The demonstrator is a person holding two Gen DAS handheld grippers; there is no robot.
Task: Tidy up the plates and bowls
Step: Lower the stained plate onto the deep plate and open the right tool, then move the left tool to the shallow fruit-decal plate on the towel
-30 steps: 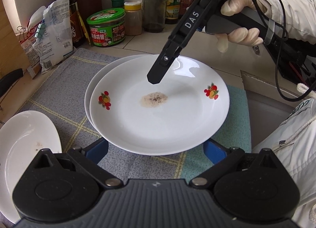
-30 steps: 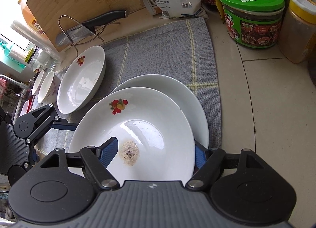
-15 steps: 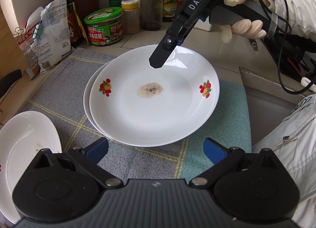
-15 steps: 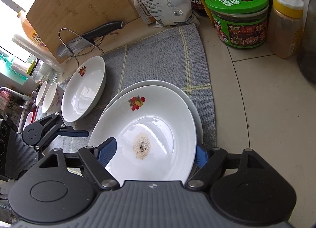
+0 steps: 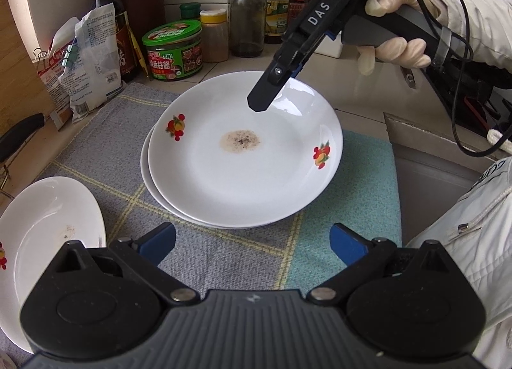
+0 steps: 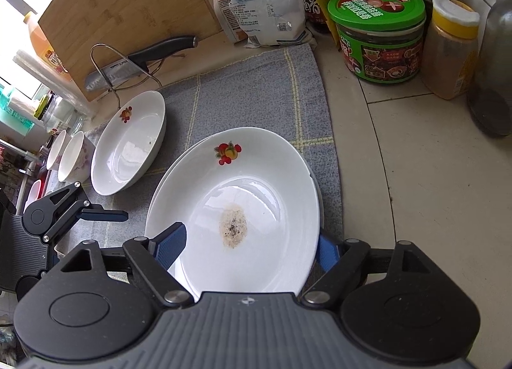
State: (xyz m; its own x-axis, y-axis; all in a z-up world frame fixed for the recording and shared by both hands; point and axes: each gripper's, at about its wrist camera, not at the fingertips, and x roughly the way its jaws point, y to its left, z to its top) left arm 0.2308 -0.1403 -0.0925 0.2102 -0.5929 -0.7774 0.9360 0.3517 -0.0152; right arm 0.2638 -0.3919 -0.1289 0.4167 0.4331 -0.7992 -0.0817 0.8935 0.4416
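Though the right gripper [image 6: 248,246] straddles the top plate [image 6: 256,209], its pads look clear of the rim & the jaws have just been widening, so nothing is pinched; near rim hidden by the gripper body. Top plate, brown speckled stain at centre, sits stacked on a 2nd plate [image 5: 150,177] w/ only an edge sliver showing, on the checked cloth [image 5: 352,202]. Left gripper [image 5: 252,242] spread, empty, near the stack. 3rd plate [image 5: 48,225] cut off at left. Two small bowls [image 6: 68,158] at frame edge, hard to make out.
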